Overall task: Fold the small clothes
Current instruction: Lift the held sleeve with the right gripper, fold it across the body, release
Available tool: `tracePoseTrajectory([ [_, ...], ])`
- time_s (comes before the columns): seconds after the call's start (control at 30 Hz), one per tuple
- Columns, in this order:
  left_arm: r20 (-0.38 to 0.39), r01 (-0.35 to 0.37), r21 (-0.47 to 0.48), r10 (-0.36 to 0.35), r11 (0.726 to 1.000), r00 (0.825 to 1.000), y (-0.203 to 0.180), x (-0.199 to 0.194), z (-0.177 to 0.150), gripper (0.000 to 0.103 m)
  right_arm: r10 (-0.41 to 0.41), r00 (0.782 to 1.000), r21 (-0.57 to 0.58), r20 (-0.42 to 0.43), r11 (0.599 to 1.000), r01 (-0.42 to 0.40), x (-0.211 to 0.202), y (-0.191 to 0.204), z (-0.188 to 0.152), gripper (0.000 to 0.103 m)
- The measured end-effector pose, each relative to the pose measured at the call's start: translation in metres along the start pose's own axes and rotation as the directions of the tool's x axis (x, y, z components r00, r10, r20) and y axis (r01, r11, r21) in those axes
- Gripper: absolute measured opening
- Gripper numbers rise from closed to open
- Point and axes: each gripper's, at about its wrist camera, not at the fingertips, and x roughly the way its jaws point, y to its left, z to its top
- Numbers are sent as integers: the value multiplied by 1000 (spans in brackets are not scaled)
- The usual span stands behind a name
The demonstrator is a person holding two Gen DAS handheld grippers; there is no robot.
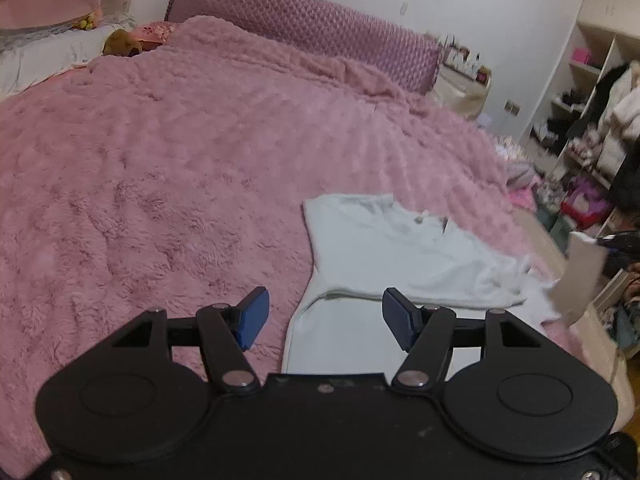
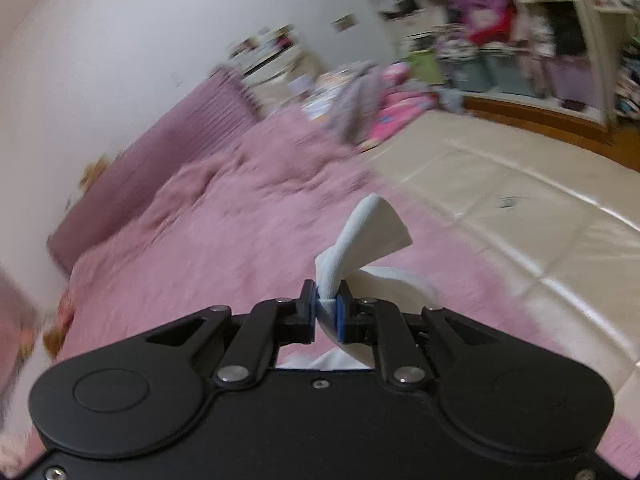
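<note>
A home bedroom: pink-blanketed bed (image 1: 180, 140), padded headboard (image 1: 304, 28), cluttered shelves (image 1: 592, 92).

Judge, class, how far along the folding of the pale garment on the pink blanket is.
Done: nothing looks neatly folded yet; the pale garment lies rumpled on the pink blanket. In hand: the right gripper is shut on a bunched piece of pale fabric, while the left gripper is open and empty. Left: probably all the folds.

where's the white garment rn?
Left wrist view: white garment lies on the pink blanket, ahead-right of the open left gripper. Right wrist view: the right gripper is shut on a bunched piece of it.
</note>
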Motion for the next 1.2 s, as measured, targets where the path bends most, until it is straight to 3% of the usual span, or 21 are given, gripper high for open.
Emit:
tracePoseTrajectory([
  [0.13,13,50,-45,-50,998,999,15,-16,-9,64,83,996,-71,-39,994,-85,-5,72,-28,6],
  [0.3,10,56,-56,-56,997,998,31,-29,-26,64,181,977,-158,-110,968,-197,-6,161,-71,6],
  [0.57,27,85,-133,-83,987,996,54,-47,-34,64,217,944,-262,-248,924,-280,30,264,-162,6],
  [0.7,38,87,-166,-82,982,996,62,-50,-28,64,188,931,-323,-312,901,-290,62,294,-222,7],
  [0.8,35,78,-154,-74,985,997,61,-47,-24,64,110,923,-431,-369,859,-275,85,311,-279,15],
  [0.87,29,76,-148,-73,986,997,58,-45,-23,64,92,900,-444,-425,845,-296,94,315,-308,36],
  [0.9,21,73,-144,-71,987,997,57,-43,-23,64,91,891,-448,-444,839,-309,94,315,-317,56],
  [1.03,-3,68,-120,-69,990,998,50,-32,-23,64,178,846,-439,-503,790,-427,84,319,-340,56],
  [1.13,-13,70,-110,-72,991,997,44,-26,-24,64,257,815,-384,-519,782,-491,67,320,-339,56],
  [1.2,-16,73,-100,-75,992,997,39,-23,-23,64,305,818,-342,-488,795,-501,55,313,-323,57],
])
